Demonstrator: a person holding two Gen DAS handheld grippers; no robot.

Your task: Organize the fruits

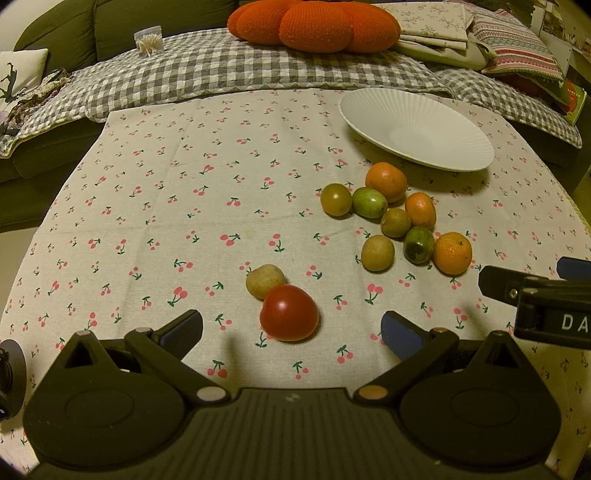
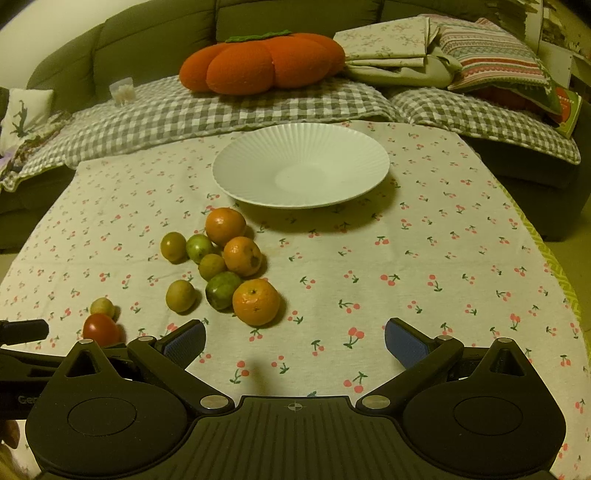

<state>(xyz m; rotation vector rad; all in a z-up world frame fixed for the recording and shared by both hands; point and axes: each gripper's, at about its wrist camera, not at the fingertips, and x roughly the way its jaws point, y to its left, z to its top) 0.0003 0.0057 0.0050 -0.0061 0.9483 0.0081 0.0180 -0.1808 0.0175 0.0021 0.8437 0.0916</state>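
A red tomato [image 1: 289,312] lies on the cherry-print cloth just ahead of my left gripper [image 1: 291,328], which is open with the tomato between its spread fingers. A small yellowish fruit [image 1: 264,280] touches the tomato's far side. Further right sits a cluster of several green fruits and three oranges [image 1: 452,253]. An empty white ribbed plate [image 1: 417,127] stands at the back right. My right gripper [image 2: 294,341] is open over bare cloth, with the nearest orange [image 2: 256,301] just ahead to its left and the plate [image 2: 301,164] beyond. The tomato [image 2: 100,328] shows at the left.
The table's cloth [image 1: 166,206] ends against a sofa with a grey checked blanket [image 1: 207,70], an orange pumpkin cushion [image 1: 314,22] and folded linens [image 2: 491,55]. A small clear box of cotton swabs [image 1: 149,40] stands on the blanket. The right gripper's body [image 1: 546,302] juts in at the left wrist view's right edge.
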